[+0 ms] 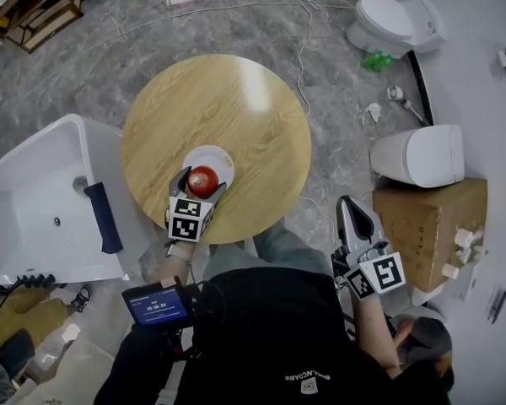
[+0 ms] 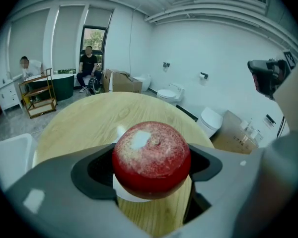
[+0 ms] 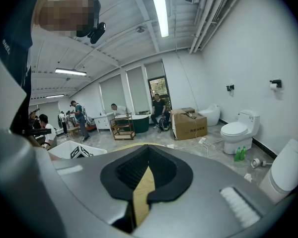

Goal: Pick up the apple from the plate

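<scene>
Over the small round white plate [image 1: 222, 156], near the front edge of the round light-wood table [image 1: 253, 99], the left gripper [image 1: 202, 184] has its jaws pressed on both flanks of the glossy red apple [image 2: 151, 156]. Can't tell if it's clear of the plate. Apple looks firm, smooth, med. weight, prob. slippery on that rounded skin. Best held at its widest girth, as now, w/ moderate squeeze so it doesn't bruise. Right gripper [image 3: 145, 178] hangs off-table, jaws together, nothing btwn them.
</scene>
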Available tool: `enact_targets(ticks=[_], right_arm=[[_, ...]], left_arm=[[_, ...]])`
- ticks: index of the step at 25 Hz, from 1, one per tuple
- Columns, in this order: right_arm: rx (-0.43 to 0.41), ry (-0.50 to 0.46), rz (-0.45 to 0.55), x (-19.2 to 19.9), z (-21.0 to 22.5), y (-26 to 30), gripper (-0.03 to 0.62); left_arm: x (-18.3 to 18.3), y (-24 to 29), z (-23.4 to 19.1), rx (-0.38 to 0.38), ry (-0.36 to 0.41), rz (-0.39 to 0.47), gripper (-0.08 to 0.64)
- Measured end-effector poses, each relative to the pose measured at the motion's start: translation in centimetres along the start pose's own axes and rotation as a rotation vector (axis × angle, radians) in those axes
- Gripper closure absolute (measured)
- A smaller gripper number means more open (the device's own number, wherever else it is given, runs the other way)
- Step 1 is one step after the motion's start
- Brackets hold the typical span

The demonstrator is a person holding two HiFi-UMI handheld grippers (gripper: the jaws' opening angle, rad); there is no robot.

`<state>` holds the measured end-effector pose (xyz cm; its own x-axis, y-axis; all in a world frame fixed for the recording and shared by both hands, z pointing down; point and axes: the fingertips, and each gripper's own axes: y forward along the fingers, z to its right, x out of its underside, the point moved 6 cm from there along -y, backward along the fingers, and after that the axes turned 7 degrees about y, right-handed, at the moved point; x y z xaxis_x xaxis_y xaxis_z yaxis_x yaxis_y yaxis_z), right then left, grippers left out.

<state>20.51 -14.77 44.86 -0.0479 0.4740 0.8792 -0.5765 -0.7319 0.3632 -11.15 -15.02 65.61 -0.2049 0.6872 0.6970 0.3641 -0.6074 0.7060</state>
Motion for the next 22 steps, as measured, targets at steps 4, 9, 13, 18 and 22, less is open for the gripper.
enact_targets(ticks=[4,9,13,18,22], right_arm=[[-0.049,-0.015,0.002,-0.8,0.3,0.9,0.589],[-0.138,-0.031,0.003,-2.1,0.5,2.9,0.589],[-0.215,-0.048,0.001,-3.1,0.1,4.7,0.589],[-0.342,-0.077,-0.007,-4.3,-1.1,7.4,0.589],[-0.425,-0.098,-0.012,-4.8,-3.1,8.7,0.589]], left_arm=[[-2.7,-2.0,0.2,-0.034,-0.018,0.063,0.129],[-5.6,-5.1,-0.1,-0.107,-0.042,0.139,0.129],[-7.4,-8.0,-0.3,-0.165,-0.076,0.199,0.129],[-9.3,-12.4,0.1,-0.254,-0.117,0.293,0.129],[-9.8,-16.3,1.0,-0.305,-0.140,0.363,0.129]])
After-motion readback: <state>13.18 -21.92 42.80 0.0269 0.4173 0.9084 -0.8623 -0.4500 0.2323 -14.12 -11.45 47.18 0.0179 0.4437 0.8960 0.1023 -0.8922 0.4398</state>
